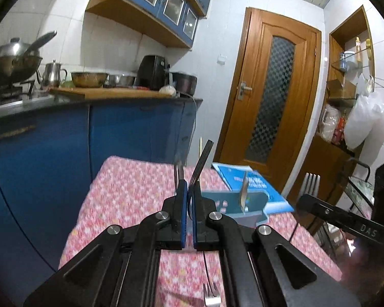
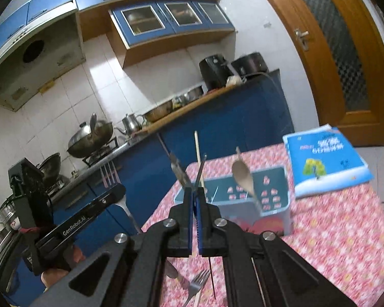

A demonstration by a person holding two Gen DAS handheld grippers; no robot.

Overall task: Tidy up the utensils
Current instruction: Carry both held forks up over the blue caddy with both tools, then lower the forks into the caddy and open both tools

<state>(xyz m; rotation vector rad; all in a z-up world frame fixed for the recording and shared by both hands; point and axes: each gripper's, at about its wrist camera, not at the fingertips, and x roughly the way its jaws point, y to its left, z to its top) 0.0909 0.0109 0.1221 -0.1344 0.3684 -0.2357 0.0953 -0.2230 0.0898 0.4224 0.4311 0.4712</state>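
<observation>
My left gripper (image 1: 188,186) is shut on a steel fork (image 1: 201,160) whose tines rise above the fingers. In the right wrist view that same fork (image 2: 114,179) stands up from the left gripper. My right gripper (image 2: 195,195) is shut on a fork (image 2: 201,172), seen edge-on; its tines (image 1: 311,183) show at the right of the left view. A blue utensil holder (image 2: 279,179) stands on the pink floral table (image 2: 332,230) just beyond both grippers, holding a spoon (image 2: 242,175) and a chopstick (image 2: 197,148). Another fork (image 2: 197,285) lies on the cloth below my right gripper.
A blue book (image 2: 325,161) lies on the table behind the holder. Blue kitchen cabinets (image 1: 38,153) with a wok (image 1: 12,61), a kettle and bowls run along the left. A wooden door (image 1: 271,97) is behind the table. A table knife (image 2: 172,272) lies beside the loose fork.
</observation>
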